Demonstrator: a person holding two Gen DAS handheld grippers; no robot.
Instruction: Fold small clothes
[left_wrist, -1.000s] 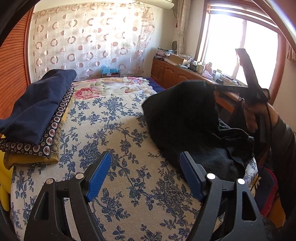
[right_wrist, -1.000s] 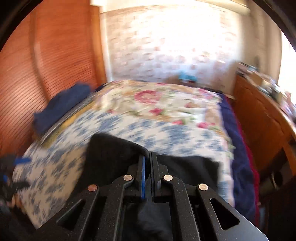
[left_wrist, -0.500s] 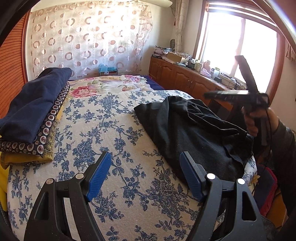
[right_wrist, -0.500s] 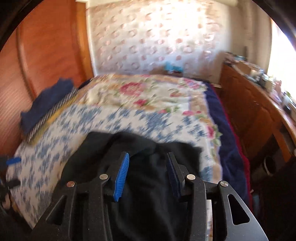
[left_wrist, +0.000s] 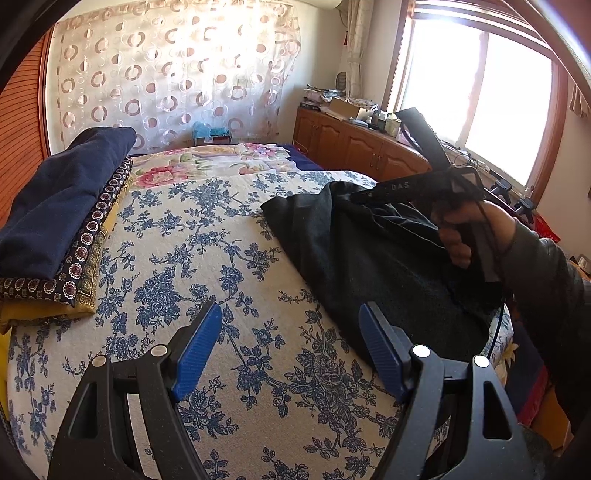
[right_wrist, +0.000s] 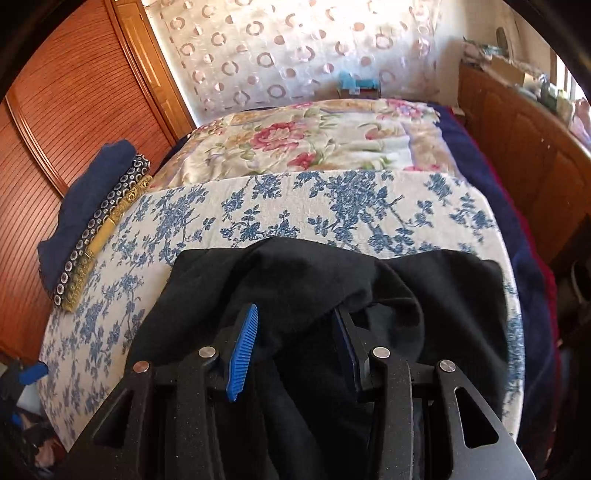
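A rumpled black garment (left_wrist: 373, 254) lies on the blue-flowered cloth (left_wrist: 207, 258) at the bed's right side; it also shows in the right wrist view (right_wrist: 317, 280). My left gripper (left_wrist: 291, 347) is open and empty, hovering over the cloth just left of the garment. My right gripper (right_wrist: 295, 343) is open, its jaws apart above the garment's crumpled middle, with loose black fabric lying between the blue pads (right_wrist: 243, 347). In the left wrist view the right gripper's body (left_wrist: 410, 188) is held by a hand over the garment's far edge.
A stack of folded clothes, navy on top (left_wrist: 62, 206), sits at the bed's left side, also in the right wrist view (right_wrist: 88, 218). A pink-flowered sheet (right_wrist: 314, 140) covers the far bed. Wooden cabinets (left_wrist: 354, 144) and a window stand on the right.
My right gripper opened and let go of the black garment, which dropped from a raised drape onto the bed. The left gripper stayed open and nearly still.
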